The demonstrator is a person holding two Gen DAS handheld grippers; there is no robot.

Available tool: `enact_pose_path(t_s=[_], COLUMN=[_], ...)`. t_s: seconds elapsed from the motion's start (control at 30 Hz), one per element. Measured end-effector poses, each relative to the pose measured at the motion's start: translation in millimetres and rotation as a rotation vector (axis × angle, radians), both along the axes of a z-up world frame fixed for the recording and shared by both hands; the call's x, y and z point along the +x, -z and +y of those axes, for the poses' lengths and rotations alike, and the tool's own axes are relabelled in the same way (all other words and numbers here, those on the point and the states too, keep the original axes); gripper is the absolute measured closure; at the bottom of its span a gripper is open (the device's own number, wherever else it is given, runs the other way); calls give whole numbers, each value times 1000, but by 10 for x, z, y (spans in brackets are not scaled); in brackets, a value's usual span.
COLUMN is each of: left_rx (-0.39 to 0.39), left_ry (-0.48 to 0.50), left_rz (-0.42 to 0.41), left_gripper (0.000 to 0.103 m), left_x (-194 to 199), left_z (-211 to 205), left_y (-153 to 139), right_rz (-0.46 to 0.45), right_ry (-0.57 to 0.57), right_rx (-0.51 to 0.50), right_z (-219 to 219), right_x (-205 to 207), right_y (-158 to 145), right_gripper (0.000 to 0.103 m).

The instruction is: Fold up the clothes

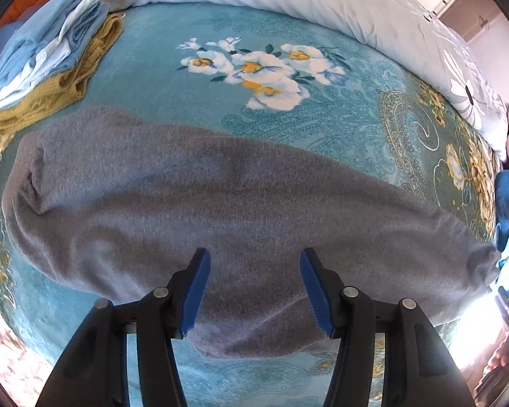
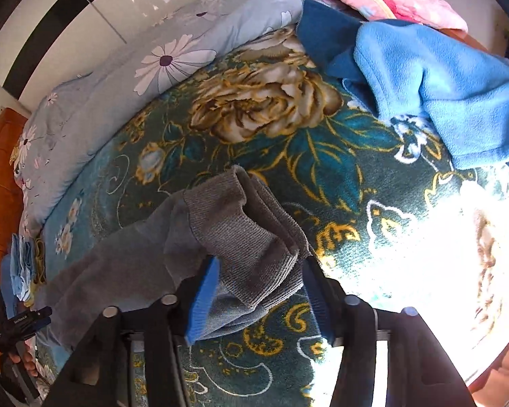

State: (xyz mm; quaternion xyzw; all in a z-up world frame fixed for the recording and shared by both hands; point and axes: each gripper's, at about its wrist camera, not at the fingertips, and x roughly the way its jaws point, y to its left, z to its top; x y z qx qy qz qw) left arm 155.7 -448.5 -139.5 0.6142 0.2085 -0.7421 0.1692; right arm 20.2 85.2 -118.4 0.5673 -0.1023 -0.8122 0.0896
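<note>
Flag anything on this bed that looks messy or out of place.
The blue fleece garment lies crumpled in a heap at the bed's far end, unfolded, unlike the neat folded stack. The grey garment lies fairly flat.

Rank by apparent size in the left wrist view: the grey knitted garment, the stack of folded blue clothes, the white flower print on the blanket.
1. Grey knitted garment, clearly largest, though nearest the camera.
2. and 3. White flower print and stack of folded blue clothes: they look alike; I cannot rank them.
</note>
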Motion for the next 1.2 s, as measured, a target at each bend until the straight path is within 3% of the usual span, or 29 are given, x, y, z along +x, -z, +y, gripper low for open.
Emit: enact_pose_path(t_s=[0.17,0.37,0.63,0.87,1.1,1.2], left_rx=[-92,-116,-97,-99,110,184], left_ry=[36,-28,-139,-50,89,114], left_rz=[-56,-113,-100,28,81,91], left_gripper=[46,46,47,46,46,46], left_x=[-29,20,91,72,-426,-635], left_z=[-332,-791,-1052,-297,944,1368], left_y=[58,298,416,-99,61,141], right_rz=[-20,-139,-174,-148,-211,-177], right_ry=[-75,-59,9,87,189,224], right_rx=[21,-18,5,-75,-250,-300], right_z=[-63,-18,60,276,384,406], right_x=[-310,-606,-612,-365,-114,-102], right_y=[43,441,569,395,650,681], right_gripper=[31,30,40,40,40,38])
